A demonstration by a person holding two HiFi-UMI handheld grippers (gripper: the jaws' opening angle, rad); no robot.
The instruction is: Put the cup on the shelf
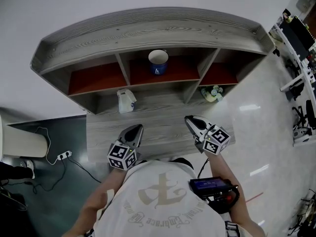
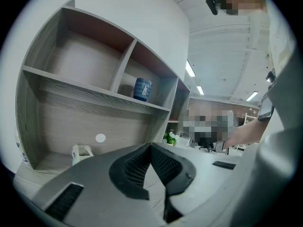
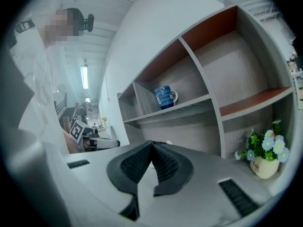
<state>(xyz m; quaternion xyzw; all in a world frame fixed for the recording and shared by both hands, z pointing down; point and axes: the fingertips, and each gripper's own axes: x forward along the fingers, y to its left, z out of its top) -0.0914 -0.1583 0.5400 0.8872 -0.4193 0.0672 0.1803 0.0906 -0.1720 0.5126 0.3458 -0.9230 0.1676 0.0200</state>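
A blue cup (image 1: 158, 62) with a white rim stands upright in the middle upper compartment of the grey wooden shelf (image 1: 148, 31); it also shows as the blue cup (image 2: 142, 89) and the blue cup (image 3: 164, 97) in the two gripper views. My left gripper (image 1: 138, 128) hovers over the desk in front of the shelf, jaws shut with nothing between them. My right gripper (image 1: 188, 119) is beside it to the right, also shut and empty. Both point toward the shelf and are well short of the cup.
A white jug-like object (image 1: 126, 101) sits in the lower middle bay. A small pot of flowers (image 1: 212, 93) stands in the lower right bay, seen as the flower pot (image 3: 264, 156). A handheld device (image 1: 212, 187) hangs at the person's right side. Cables and a power strip (image 1: 63, 156) lie on the floor left.
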